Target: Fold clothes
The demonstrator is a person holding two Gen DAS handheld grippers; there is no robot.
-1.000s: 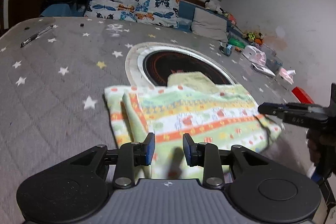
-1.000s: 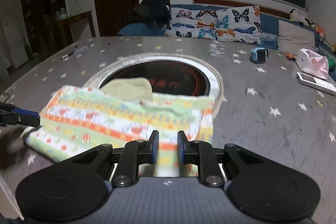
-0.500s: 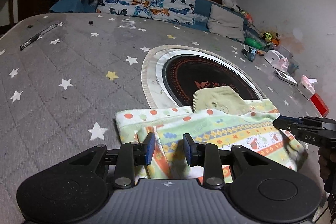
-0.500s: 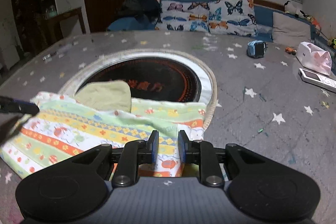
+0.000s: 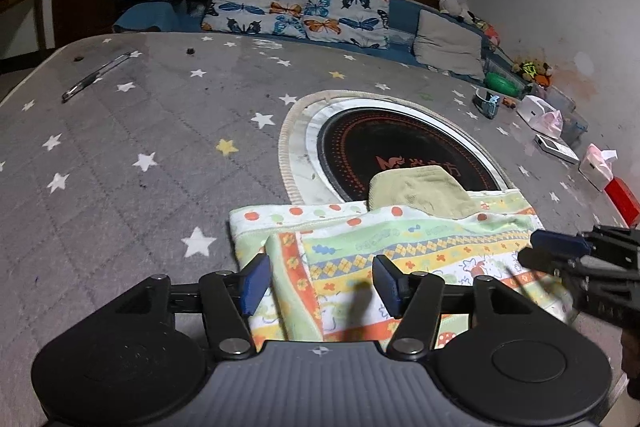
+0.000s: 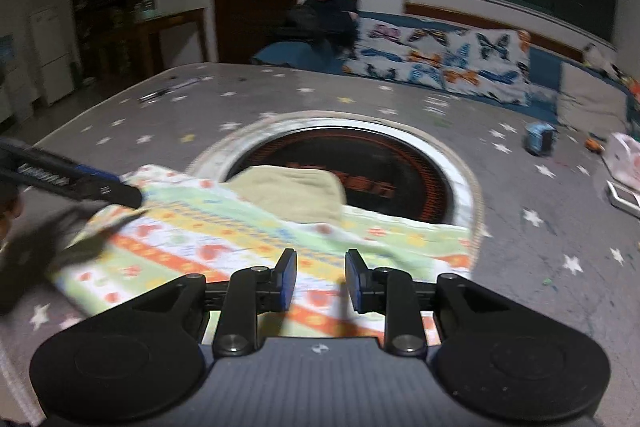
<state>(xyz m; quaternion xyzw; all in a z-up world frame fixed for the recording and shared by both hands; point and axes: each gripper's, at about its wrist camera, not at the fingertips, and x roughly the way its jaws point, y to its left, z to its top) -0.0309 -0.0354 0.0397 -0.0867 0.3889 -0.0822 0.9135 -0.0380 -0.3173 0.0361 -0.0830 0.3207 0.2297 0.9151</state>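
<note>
A folded patterned garment point(image 5: 392, 239) with green, orange and white bands lies flat on the grey star-print table point(image 5: 140, 131). A plain yellow-green part point(image 5: 416, 189) sticks out at its far edge over the black round hotplate point(image 5: 400, 147). My left gripper point(image 5: 320, 285) is open above the garment's near left part, holding nothing. My right gripper point(image 6: 321, 279) is open above the garment point(image 6: 248, 231), holding nothing. The right gripper also shows at the right edge of the left wrist view point(image 5: 560, 255), and the left gripper at the left edge of the right wrist view point(image 6: 100, 189).
A pen point(image 5: 96, 75) lies at the table's far left. Tissue boxes point(image 5: 596, 167), a remote point(image 5: 556, 147) and small toys point(image 5: 486, 103) sit along the right side. A bench with butterfly cushions point(image 5: 304, 11) stands behind the table.
Both grippers opened and let go of the garment, which now lies flat. Both have drawn back slightly toward the near edge.
</note>
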